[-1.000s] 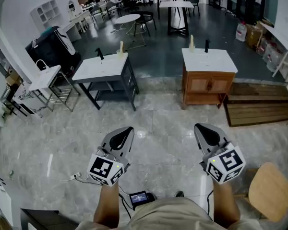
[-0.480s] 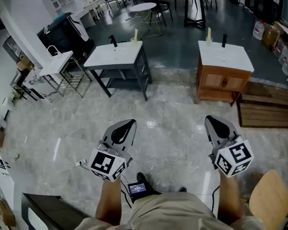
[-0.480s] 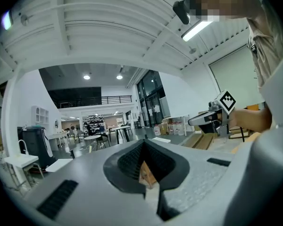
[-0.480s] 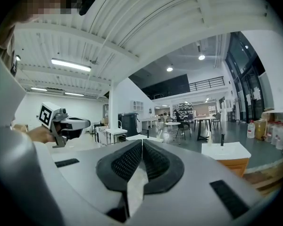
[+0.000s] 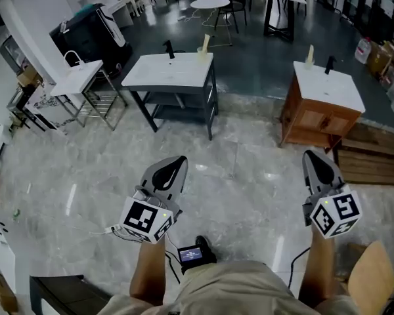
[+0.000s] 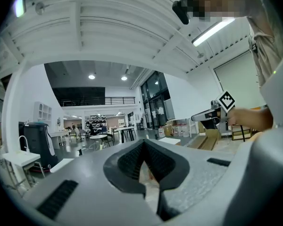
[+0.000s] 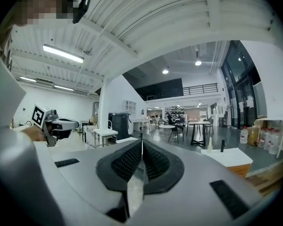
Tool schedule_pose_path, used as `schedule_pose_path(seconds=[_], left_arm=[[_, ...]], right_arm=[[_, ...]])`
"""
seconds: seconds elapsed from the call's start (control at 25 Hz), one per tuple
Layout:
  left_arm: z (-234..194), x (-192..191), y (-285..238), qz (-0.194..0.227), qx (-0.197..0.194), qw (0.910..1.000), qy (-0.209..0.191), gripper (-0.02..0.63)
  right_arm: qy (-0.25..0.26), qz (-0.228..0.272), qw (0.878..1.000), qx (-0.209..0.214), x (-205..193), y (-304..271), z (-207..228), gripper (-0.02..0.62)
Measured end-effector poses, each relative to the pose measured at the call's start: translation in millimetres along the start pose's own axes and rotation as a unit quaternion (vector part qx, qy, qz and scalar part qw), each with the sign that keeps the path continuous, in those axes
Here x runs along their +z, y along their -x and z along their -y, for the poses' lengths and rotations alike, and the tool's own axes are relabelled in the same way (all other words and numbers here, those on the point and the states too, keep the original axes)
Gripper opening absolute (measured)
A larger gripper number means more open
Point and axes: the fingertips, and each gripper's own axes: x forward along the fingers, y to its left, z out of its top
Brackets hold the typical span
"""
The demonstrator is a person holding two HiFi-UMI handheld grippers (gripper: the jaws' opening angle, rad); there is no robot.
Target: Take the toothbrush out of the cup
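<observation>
We've got the left gripper [image 5: 175,164] and right gripper [image 5: 313,157] clamped together on nothing, ribbed black pads touching, over the glossy marble floor [image 5: 240,189].

Two grippers [image 5: 176,162] [image 5: 310,156], three washstands [image 5: 177,71] [image 5: 329,88] [image 5: 77,79], two black taps [image 5: 169,46] [image 5: 329,64], one wooden chair [image 5: 374,281]

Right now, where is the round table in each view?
Head view: round table at the top edge, just right of centre.
Left gripper view: round table left of centre, small, in the far hall.
Right gripper view: round table right of centre, small, in the far hall.
Shared landmark: the black unit stands left of it in all three.
</observation>
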Motion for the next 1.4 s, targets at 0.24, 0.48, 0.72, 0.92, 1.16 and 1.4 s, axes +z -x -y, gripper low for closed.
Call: schedule_pose_path(seconds=[0.24,0.48,0.72,0.92,1.16,1.4], left_arm=[[-102,-12,-4,0.002,-0.031,0.9995,0.008,0.005],[-164,-18,-6,0.016,-0.045,0.9988,0.01,0.005],[-203,-24,-18,0.019,-0.046,0.9986,0.018,0.005],[-228,-35,-48,0.007,-0.046,0.9988,0.017,0.005],[-263,-48,-115,-0.013,-0.041,0.9991,0.008,0.005],[-293,-58,-217,-0.026,-0.034,0.999,0.009,0.005]], right_arm=[[0.002,0.001,1.0,-0.016,22,-97,-58,0.006],[0.015,0.007,1.0,-0.019,38,-163,-95,0.005],[0.027,0.011,0.999,-0.013,54,-205,-107,0.005],[0.015,0.005,1.0,-0.012,45,-249,-89,0.005],[-0.003,0.01,1.0,0.003,36,-324,-47,0.006],[-0.012,0.013,1.0,0.017,35,-407,25,0.005]])
